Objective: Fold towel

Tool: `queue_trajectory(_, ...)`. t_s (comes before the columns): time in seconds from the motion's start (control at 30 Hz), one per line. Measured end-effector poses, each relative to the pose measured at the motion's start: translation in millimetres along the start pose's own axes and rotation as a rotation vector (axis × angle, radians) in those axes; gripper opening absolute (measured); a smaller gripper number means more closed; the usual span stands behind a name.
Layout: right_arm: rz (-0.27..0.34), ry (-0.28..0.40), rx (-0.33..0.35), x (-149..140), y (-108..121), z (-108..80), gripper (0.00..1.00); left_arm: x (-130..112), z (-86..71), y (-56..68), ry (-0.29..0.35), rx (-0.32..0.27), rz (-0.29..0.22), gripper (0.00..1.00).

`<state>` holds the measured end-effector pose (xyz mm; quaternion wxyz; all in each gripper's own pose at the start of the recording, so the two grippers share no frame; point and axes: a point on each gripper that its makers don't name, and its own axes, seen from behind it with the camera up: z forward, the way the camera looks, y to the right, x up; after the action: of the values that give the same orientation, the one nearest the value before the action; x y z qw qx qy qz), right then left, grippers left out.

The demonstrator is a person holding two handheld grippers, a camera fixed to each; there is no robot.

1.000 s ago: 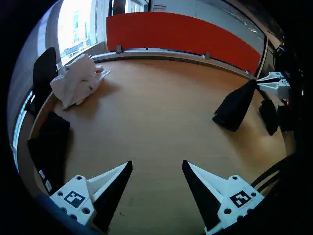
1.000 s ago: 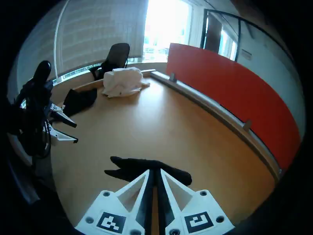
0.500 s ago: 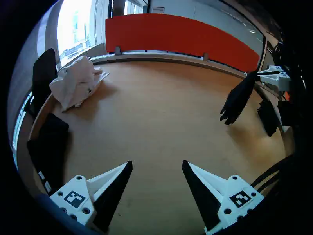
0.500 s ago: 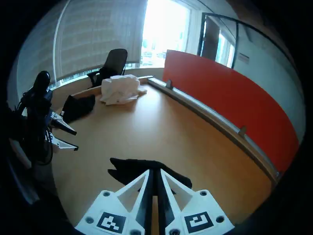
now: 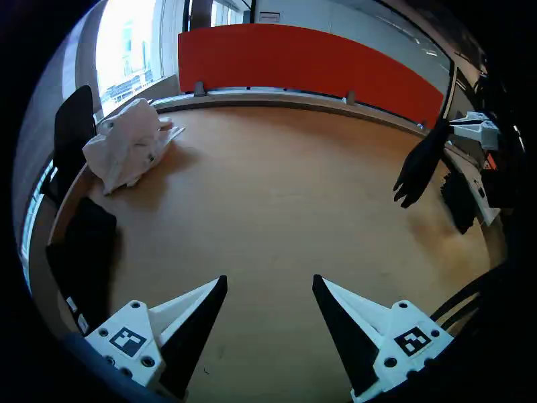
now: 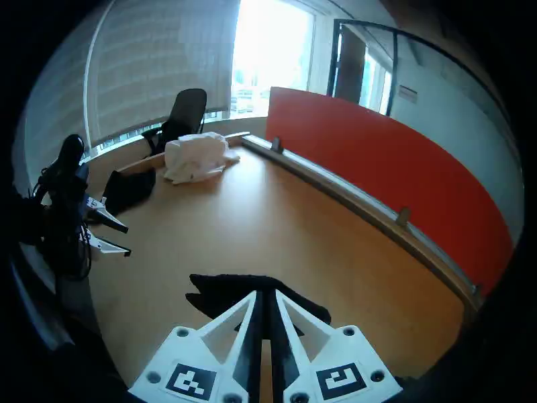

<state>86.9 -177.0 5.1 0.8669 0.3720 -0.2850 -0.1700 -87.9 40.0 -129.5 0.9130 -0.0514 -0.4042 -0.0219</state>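
A black towel (image 5: 419, 168) hangs limp above the right side of the wooden table (image 5: 268, 188), pinched at its top by my right gripper (image 5: 470, 126). In the right gripper view the same towel (image 6: 228, 292) spreads just past the tips of my right gripper (image 6: 267, 295), which is shut on it. My left gripper (image 5: 269, 278) is open over the near table edge with nothing between its fingers. It also shows far left in the right gripper view as the left gripper (image 6: 127, 242), held by a person's hand.
A crumpled white cloth pile (image 5: 127, 141) (image 6: 194, 154) lies at the table's far corner. Another black cloth (image 5: 84, 242) (image 6: 131, 188) drapes over the left edge. A dark item (image 5: 460, 201) lies at the right edge. An orange divider (image 5: 302, 60) lines the back; an office chair (image 6: 181, 114) stands behind.
The right gripper has lifted the black towel off the table, so it now hangs free, higher and farther right in the left gripper view. The left gripper has stayed put.
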Motion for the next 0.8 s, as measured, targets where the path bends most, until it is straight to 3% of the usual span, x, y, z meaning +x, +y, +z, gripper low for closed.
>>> queue_trajectory(0.8,0.066,-0.042,-0.13,-29.4,118.6,-69.3,0.05,3.7,0.0,5.0,-0.008,0.004,0.012,0.94)
